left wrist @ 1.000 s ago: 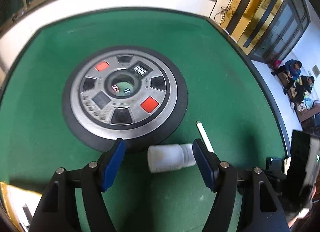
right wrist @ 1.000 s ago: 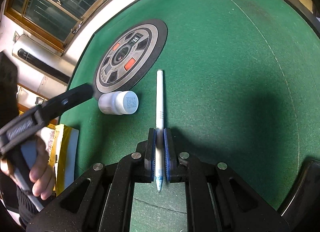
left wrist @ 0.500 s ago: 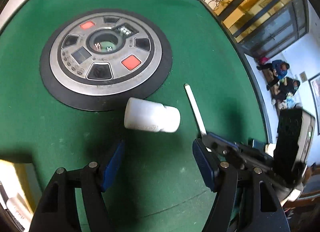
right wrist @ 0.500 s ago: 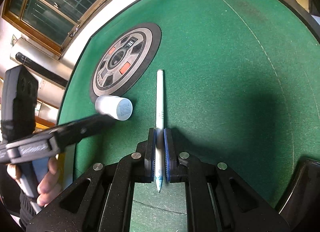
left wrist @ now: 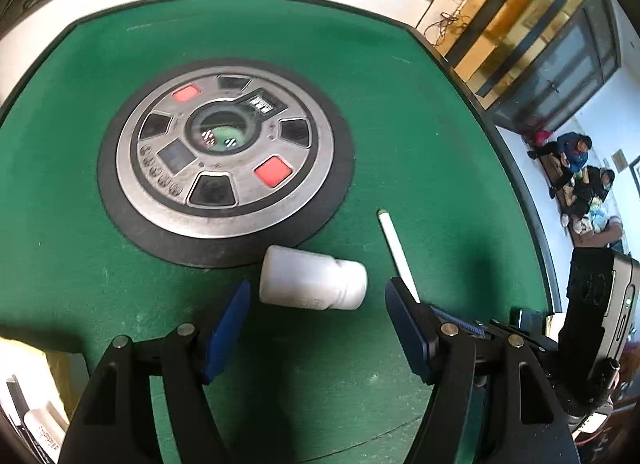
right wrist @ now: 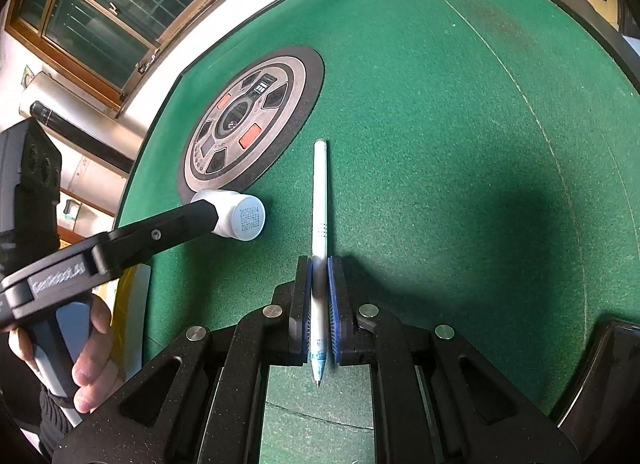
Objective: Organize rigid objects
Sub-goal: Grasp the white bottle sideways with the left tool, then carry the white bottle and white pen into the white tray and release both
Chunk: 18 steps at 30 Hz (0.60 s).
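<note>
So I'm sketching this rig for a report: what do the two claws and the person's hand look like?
Both claws, left and right, are matte black angular linkages with silver round pivot pins and blue ribbed pads. The left one's body carries raised lettering, too blurred to read. The bare hand shows a dark knit cuff.

Left wrist view: close above green felt table (left wrist: 400, 112), looking forward and down past its own blue pads (left wrist: 228, 324). Right wrist view: low, near the felt, facing along the pen (right wrist: 320, 200). Shared: white bottle (left wrist: 312, 284), pen, round control panel (left wrist: 224, 164); each shows the other gripper's body at its edge
</note>
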Tool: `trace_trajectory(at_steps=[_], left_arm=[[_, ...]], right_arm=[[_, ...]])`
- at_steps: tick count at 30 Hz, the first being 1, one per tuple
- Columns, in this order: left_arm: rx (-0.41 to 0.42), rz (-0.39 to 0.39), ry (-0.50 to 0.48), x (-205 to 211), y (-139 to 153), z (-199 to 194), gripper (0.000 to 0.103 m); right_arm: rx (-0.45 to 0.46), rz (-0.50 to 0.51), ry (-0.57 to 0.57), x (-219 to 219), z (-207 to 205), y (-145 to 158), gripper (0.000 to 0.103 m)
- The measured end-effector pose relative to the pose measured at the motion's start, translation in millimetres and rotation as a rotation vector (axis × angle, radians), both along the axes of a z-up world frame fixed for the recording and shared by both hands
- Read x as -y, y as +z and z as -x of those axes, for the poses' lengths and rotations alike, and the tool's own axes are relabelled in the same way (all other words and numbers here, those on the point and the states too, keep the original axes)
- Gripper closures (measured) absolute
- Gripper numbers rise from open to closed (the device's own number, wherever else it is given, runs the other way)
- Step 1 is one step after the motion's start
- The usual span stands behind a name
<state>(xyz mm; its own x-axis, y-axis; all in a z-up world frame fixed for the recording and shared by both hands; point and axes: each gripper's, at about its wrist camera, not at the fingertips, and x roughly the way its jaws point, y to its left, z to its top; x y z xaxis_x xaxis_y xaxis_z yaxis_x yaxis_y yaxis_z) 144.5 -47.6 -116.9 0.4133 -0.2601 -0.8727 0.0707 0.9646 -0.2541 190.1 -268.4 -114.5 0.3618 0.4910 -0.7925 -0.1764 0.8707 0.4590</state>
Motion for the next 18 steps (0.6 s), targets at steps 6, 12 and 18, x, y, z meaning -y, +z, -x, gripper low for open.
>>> trace_trajectory(at_steps=[6, 12, 18], left_arm=[[-0.016, -0.067, -0.016, 11.9, -7.9, -5.8, 0.032], [-0.029, -0.114, 0.053, 10.9, -17.0, -15.2, 0.035], [-0.027, -0.184, 0.101, 5.2, -17.4, -2.9, 0.042]], right_arm=[[0.001, 0.001, -0.001, -0.3, 0.4, 0.0, 0.096], [0.002, 0.003, 0.0, -0.3, -0.3, 0.0, 0.096], [0.016, 0.026, 0.007, -3.2, 1.5, 1.0, 0.096]])
